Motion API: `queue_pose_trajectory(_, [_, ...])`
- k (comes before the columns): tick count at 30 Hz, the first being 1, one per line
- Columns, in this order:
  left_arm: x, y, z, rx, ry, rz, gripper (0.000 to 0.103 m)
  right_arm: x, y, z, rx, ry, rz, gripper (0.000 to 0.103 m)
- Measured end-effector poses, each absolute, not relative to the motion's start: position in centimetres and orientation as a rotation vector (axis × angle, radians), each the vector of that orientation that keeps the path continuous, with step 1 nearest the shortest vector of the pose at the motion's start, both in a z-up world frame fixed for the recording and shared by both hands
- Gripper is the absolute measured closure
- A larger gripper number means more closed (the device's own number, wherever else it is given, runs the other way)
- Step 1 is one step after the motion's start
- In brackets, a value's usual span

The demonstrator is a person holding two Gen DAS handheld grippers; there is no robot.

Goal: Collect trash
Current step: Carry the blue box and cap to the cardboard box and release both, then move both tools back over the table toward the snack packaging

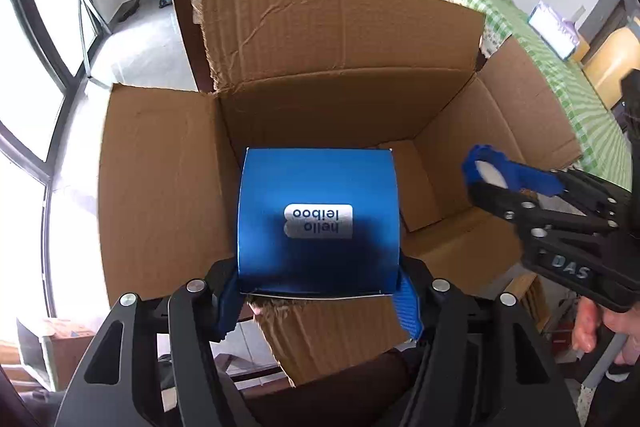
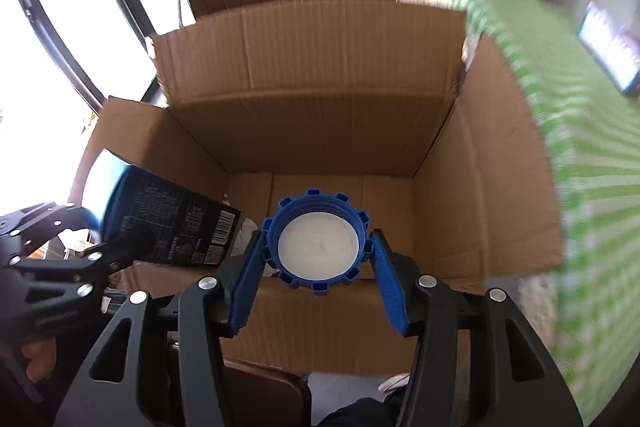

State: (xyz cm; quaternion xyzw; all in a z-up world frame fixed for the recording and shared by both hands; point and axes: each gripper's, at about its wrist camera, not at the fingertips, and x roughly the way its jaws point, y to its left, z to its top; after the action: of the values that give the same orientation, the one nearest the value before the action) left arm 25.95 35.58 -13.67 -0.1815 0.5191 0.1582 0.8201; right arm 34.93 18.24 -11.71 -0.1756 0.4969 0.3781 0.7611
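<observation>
Left gripper (image 1: 318, 301), pads clamped on the sides of a blue carton (image 1: 318, 219) printed "hello leiboo", held above the open cardboard box (image 1: 160, 187). Right gripper (image 2: 318, 289), pads clamped on a blue ribbed cap (image 2: 318, 241) with white lining, above the same box. A green checked cloth (image 2: 580, 147) lies beside the box.

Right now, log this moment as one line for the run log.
left gripper: shut on blue box | right gripper: shut on blue cap | both over open cardboard box | nothing dropped yet
</observation>
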Motion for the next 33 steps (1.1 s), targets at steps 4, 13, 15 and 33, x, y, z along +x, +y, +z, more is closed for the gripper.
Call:
queue_pose_trajectory(4, [26.6,35.4,-15.2,-0.406,1.147,0.330,0.043,34.9,19.4,-13.4,-0.416,1.117,0.831,0.051])
queue_pose_trajectory(13, [26.2,35.8,-14.7,-0.423,1.129,0.352,0.024,35.3,21.1,-16.5,-0.427,1.189,0.820,0.048])
queue_pose_trajectory(15, [26.0,36.0,-14.4,-0.428,1.128,0.364,0.023,35.7,20.9,-16.7,-0.415,1.204,0.810,0.037])
queue_pose_trajectory(33, [20.8,33.4,-4.1,-0.318,0.612,0.505,0.013,31.8,11.0,-2.4,-0.233,0.660,0.669,0.030])
